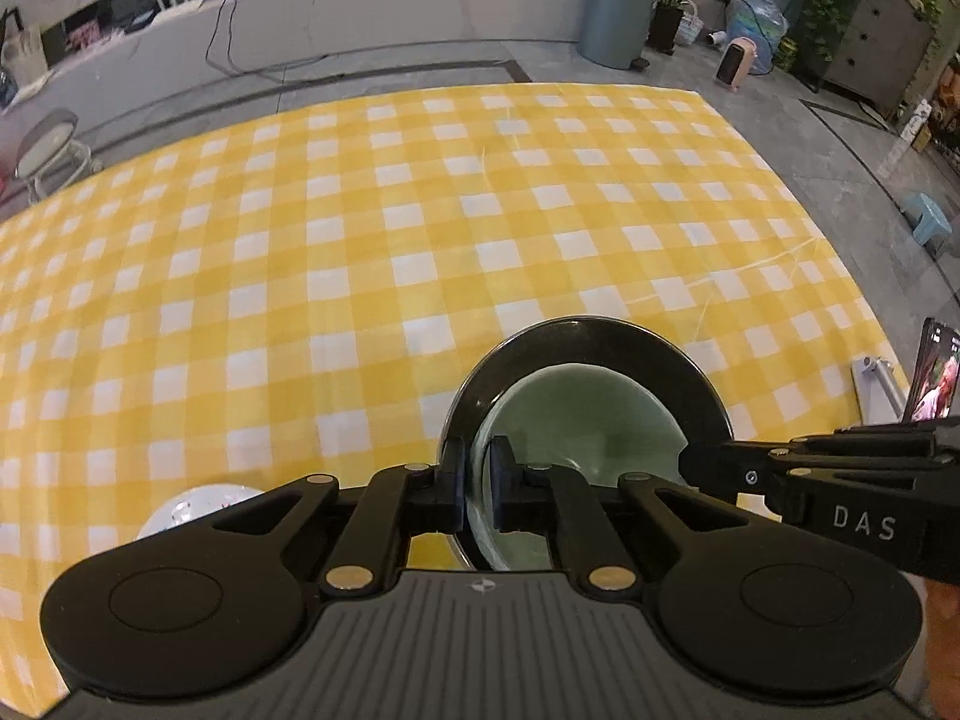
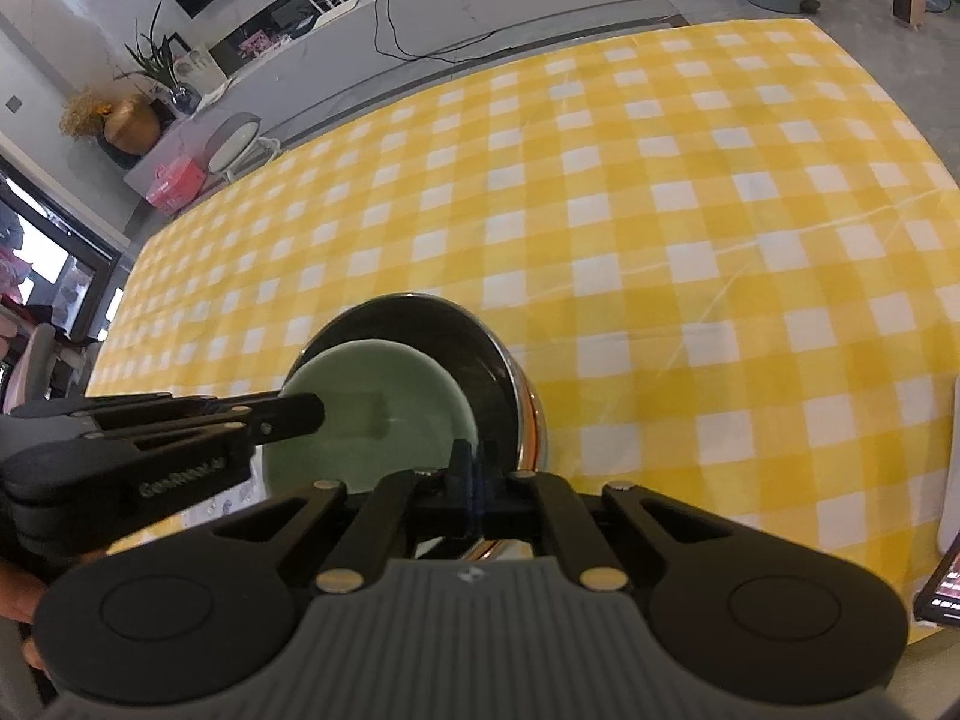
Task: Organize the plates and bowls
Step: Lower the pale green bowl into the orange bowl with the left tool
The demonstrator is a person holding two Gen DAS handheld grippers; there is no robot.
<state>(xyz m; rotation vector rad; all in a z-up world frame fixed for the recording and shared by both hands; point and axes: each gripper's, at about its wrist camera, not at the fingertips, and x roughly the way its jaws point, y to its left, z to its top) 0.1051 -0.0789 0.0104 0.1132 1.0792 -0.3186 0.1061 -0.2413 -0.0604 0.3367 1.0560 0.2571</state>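
Observation:
A pale green bowl [image 1: 576, 420] sits inside a larger shiny metal bowl [image 1: 600, 342] on the yellow checked tablecloth [image 1: 360, 240]. My left gripper [image 1: 477, 489] is shut on the green bowl's near rim, one finger inside and one outside. In the right wrist view the same green bowl [image 2: 372, 396] lies in the metal bowl [image 2: 456, 336]. My right gripper [image 2: 474, 468] is shut on the metal bowl's near rim. Each gripper shows from the side in the other's view.
A white patterned dish [image 1: 198, 504] lies at the near left, partly hidden by my left gripper. A phone on a stand [image 1: 936, 372] is at the table's right edge. A bin [image 1: 618, 12] and a blue stool [image 1: 927, 219] stand on the floor beyond.

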